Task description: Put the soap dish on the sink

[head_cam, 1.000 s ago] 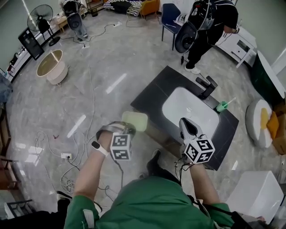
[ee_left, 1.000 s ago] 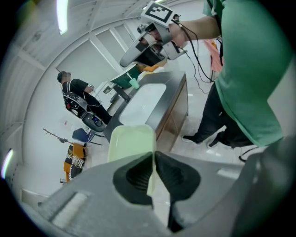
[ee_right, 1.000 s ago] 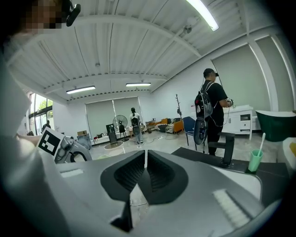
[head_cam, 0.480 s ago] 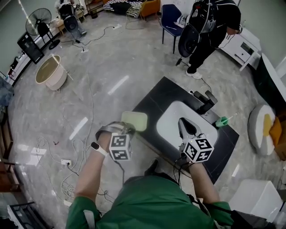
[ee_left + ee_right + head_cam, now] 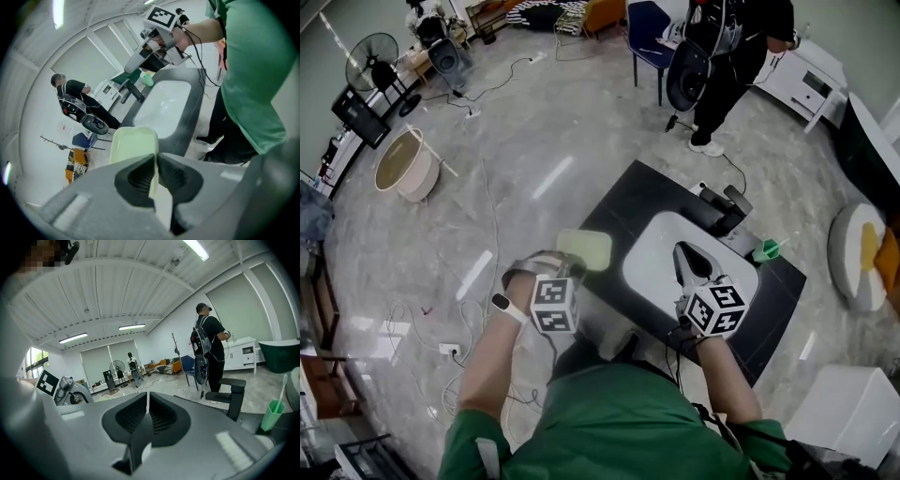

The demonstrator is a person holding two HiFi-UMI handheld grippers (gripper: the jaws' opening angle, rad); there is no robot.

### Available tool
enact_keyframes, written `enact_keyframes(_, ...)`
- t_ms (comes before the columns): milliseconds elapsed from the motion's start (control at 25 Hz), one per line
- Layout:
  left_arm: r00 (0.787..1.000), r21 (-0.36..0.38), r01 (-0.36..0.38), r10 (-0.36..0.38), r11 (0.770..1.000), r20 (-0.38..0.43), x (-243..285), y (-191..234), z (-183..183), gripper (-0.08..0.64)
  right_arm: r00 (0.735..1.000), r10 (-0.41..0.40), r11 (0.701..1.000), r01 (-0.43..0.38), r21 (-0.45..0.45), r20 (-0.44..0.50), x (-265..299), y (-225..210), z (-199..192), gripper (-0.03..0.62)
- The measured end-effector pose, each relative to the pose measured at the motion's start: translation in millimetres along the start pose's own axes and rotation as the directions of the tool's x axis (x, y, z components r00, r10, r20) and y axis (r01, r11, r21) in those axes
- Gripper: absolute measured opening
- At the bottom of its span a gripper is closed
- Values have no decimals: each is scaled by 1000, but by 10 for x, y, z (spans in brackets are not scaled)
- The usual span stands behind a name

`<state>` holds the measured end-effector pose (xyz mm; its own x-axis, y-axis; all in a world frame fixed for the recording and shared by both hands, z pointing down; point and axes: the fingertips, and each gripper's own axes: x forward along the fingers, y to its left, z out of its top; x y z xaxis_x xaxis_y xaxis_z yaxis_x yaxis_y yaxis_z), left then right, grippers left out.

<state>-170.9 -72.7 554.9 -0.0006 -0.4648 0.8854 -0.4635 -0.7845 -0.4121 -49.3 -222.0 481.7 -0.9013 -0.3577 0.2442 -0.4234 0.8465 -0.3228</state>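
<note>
Your left gripper (image 5: 573, 269) has its fingers pinched on one rim of the pale green soap dish (image 5: 584, 249), with the rest of the dish sticking out beyond the tips. The dish is in the air at the dark counter (image 5: 617, 202) edge, on the side away from the faucet (image 5: 727, 210), and it is not yet set down. Your right gripper (image 5: 685, 256) hangs over the white sink (image 5: 653, 236) with its fingers pressed together on nothing.

The dish looks like thin, stiff plastic: light, smooth, and probably a little slippery. A grip on the wall alone lets it swing about the fingers (a shallow tray with no weight to steady it), so keep your wrist level and move slowly. If it starts to tip, take more of the rim between the fingers rather than squeezing harder. A bare flat stretch of counter beside the basin looks the likeliest place to set it down.
</note>
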Motion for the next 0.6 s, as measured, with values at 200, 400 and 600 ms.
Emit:
enact_keyframes(200, 1000, 86, -8, 7, 996, 14, 221, 165, 130, 20, 998, -59, 998, 58, 20, 8, -92, -209, -68, 17)
enact_keyframes(400, 999, 161, -3, -6, 987, 52, 502, 438, 244, 20, 989, -150, 988, 150, 42, 1, -147, -463, -123, 17)
enact_keyframes(600, 995, 230, -16, -7, 973, 102, 760, 815, 251, 20, 968, -249, 966, 249, 69, -19, -60, -682, -156, 17)
